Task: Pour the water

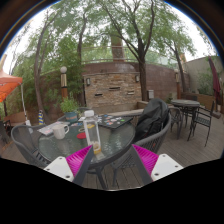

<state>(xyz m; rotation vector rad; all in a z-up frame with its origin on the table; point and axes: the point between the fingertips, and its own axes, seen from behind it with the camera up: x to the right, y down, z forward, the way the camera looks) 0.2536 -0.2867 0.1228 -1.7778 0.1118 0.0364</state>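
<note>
Outdoors, on a patio under tall trees (120,25), a brick wall (112,88) closes off the back of the yard. Nearest the camera stands a round glass table (110,140) with dark metal chairs about it. One chair (125,170) sits just ahead of the gripper (113,160), between the two pink pads (146,157).

The fingers stand apart with nothing clamped between them; only the chair's back shows in the gap.

On the table, a clear bottle (91,132) with an orange band stands upright, beyond the fingers and a little toward the left one. Left of the bottle sits a white mug (61,129), near but apart from it. Something small and red (81,135) lies between mug and bottle; what it is cannot be told. Right of the bottle, a black bag (153,120) rests on a chair at the table's far side.

Farther right of the bottle, well apart, stands a second table (186,104) with its own chairs. Far left of the bottle, an orange canopy (9,87) shows at the yard's side.
</note>
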